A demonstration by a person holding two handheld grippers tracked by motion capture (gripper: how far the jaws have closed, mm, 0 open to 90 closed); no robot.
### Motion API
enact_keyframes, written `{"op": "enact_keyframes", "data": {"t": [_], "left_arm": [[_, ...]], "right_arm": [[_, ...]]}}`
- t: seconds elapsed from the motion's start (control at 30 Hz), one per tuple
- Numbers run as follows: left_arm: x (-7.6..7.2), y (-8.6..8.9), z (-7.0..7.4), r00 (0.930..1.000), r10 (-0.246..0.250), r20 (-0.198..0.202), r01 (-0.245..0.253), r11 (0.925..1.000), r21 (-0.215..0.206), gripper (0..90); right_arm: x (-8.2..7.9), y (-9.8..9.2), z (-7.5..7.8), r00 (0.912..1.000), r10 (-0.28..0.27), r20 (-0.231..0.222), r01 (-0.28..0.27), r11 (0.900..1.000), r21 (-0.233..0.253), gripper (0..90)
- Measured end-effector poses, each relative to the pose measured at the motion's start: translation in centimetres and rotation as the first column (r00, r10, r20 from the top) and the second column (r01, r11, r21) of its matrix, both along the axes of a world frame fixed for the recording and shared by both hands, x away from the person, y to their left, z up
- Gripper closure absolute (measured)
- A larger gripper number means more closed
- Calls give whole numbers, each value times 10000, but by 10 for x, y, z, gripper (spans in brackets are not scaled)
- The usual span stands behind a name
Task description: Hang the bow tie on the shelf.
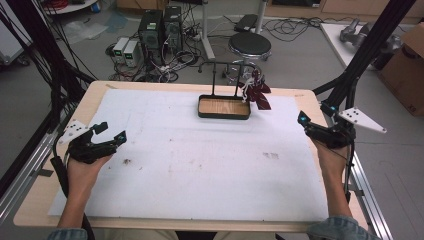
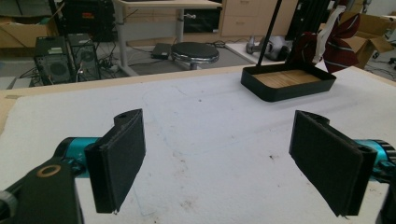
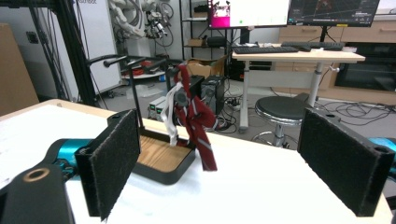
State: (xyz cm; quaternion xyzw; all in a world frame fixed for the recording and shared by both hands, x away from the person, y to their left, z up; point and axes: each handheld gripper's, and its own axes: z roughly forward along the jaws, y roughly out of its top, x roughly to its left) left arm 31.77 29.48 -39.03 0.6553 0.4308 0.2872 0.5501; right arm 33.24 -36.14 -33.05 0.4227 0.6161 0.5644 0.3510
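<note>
A black tray (image 1: 223, 116) with a wooden floor stands at the back middle of the white mat. A thin black stand (image 1: 214, 75) rises from it, and a dark red tie (image 1: 258, 93) with a white strip hangs from its right end. My left gripper (image 1: 112, 131) rests at the mat's left edge, open and holding nothing. My right gripper (image 1: 305, 122) sits at the right edge, also open with nothing in it. In the left gripper view the open gripper (image 2: 219, 163) faces the tray (image 2: 289, 88) and tie (image 2: 343, 44). In the right gripper view the gripper (image 3: 233, 163) has the tie (image 3: 195, 116) and tray (image 3: 161, 172) ahead.
The white mat (image 1: 210, 165) covers most of the wooden table (image 1: 30, 210). Black frame posts (image 1: 367, 45) rise at both table sides. Beyond the far edge stand a round stool (image 1: 249, 46) and computer towers (image 1: 160, 27). A cardboard box (image 1: 407, 70) is at the right.
</note>
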Motion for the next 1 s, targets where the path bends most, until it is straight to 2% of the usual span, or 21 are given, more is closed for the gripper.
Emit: {"op": "enact_keyframes", "data": {"t": [0.33, 0.67, 0.9, 1.0], "left_arm": [[0, -1, 0, 10000, 14, 24, -14, 10000, 56, 189], [-1, -1, 0, 10000, 13, 19, -13, 10000, 44, 189], [-1, -1, 0, 10000, -5, 19, 5, 10000, 43, 189], [0, -1, 0, 10000, -9, 11, 9, 10000, 77, 189]], "right_arm": [[-27, 5, -29, 9999, -68, 109, 63, 9988, 486, 122], [-39, 16, -51, 9998, -199, 0, 199, 9993, 310, 122], [-40, 20, -69, 9989, -204, -422, 213, 9995, 229, 122], [-40, 21, -72, 9983, -251, -520, 257, 9996, 117, 122]]}}
